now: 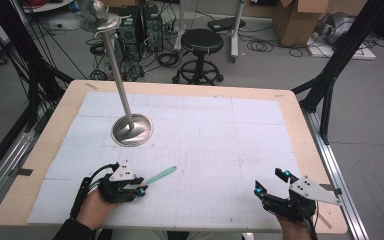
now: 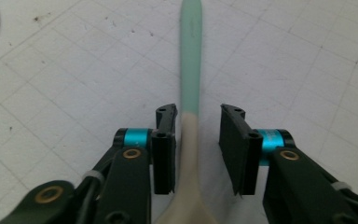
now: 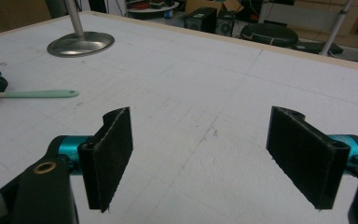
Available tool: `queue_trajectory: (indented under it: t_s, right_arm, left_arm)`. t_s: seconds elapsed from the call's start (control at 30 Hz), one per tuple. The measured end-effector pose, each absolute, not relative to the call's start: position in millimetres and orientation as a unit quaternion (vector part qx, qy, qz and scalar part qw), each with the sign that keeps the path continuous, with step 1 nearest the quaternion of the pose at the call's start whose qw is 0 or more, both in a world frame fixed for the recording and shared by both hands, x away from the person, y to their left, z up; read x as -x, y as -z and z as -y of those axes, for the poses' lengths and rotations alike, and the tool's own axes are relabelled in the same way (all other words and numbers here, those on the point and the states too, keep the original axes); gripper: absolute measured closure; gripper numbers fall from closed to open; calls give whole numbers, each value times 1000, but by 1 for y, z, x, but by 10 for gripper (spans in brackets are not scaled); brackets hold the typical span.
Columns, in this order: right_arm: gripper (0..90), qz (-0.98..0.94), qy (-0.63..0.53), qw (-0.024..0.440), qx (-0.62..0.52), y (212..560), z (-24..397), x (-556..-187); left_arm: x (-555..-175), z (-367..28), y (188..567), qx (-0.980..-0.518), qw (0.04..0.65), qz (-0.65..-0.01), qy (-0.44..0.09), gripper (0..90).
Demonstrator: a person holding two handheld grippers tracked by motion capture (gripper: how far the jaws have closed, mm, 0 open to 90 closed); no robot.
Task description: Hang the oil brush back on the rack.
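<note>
**Left gripper straddling spatula, right gripper idle and wide open**

Left gripper (image 1: 141, 190): near-left part of the table (image 1: 290, 107), held in the person's left hand (image 1: 96, 206). Grey three-cornered plate on top, cable trailing back along the wrist.

Left jaws: parted, one either side of the spatula (image 2: 189, 84). In the left gripper view there's a clear gap between the right pad and the neck. The left pad sits very close to it; can't tell if it touches. Not clamped.

Spatula: lying flat on the white grid mat (image 1: 215, 145). Mint-green handle points away from the gripper, toward table centre. The cream-coloured section starts right at the jaw tips and widens toward the camera, so the blade end is under the gripper body. In the high view the handle (image 1: 161, 175) sticks out up and to the right of the jaws.

Right gripper (image 1: 270, 182): near-right part of the table, well apart from the spatula and from the left gripper. Jaws spread wide, nothing between them but bare mat in the right gripper view. That view also shows the green handle (image 3: 37, 94) and the left gripper's tips at far left.

Metal stand (image 1: 131, 130): round shiny base on the mat, left of centre, beyond the left gripper. Thin pole rises from it and leans toward the top-left of the high view.

Off the table: black stool (image 1: 201, 42), cardboard boxes (image 1: 298, 20), cables on the floor.
</note>
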State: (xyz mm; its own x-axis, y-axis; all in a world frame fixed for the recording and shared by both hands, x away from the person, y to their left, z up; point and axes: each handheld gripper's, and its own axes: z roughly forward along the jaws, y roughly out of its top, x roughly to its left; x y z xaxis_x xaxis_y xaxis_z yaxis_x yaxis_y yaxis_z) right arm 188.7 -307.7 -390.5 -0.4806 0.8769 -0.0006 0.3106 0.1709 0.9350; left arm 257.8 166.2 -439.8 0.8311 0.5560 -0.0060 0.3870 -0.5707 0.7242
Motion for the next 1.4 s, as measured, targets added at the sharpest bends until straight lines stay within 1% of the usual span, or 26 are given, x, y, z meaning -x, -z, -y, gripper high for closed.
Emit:
queue_trajectory:
  t_s: [0.1,0.17,0.37,0.6,0.77,0.87,0.93,0.97,1.0,1.07,1.1,1.13,1.3,1.4]
  right_arm:
    - [219,-708,-489,290,-419,391,307,-189]
    - [219,-707,-489,291,-419,390,308,-189]
    - [221,-707,-489,290,-421,390,308,-189]
    - [224,-706,-490,292,-421,390,309,-188]
    - [225,-708,-488,293,-417,390,309,-188]
    - [225,-707,-490,292,-418,389,308,-188]
    - [225,-707,-490,292,-418,389,309,-188]
    - [225,-706,-490,292,-419,389,308,-187]
    - [225,-706,-491,292,-419,389,308,-187]
    - [225,-706,-491,291,-419,389,308,-187]
    - [225,-706,-492,291,-418,389,308,-187]
    - [225,-706,-492,291,-418,389,308,-187]
    - [218,-704,-504,287,-411,388,306,-187]
    - [217,-705,-512,283,-402,387,304,-187]
  left_arm:
    - [-258,-166,440,-875,378,-283,-106,733]
    - [-260,-167,440,-874,379,-287,-102,804]
    - [-259,-167,440,-874,378,-287,-103,814]
    - [-257,-166,440,-875,379,-279,-117,820]
    - [-257,-166,439,-873,380,-283,-114,821]
    - [-256,-169,437,-866,393,-289,-110,821]
    - [-255,-173,433,-852,417,-297,-105,821]
    - [-255,-173,433,-852,417,-297,-105,822]
    - [-254,-176,429,-842,437,-299,-102,821]
    - [-254,-177,428,-837,447,-300,-101,821]
    - [-252,-179,424,-823,471,-301,-98,821]
    - [-252,-179,424,-823,471,-301,-98,821]
    - [-248,-184,416,-790,532,-295,-84,820]
    - [-244,-186,410,-771,558,-295,-87,820]
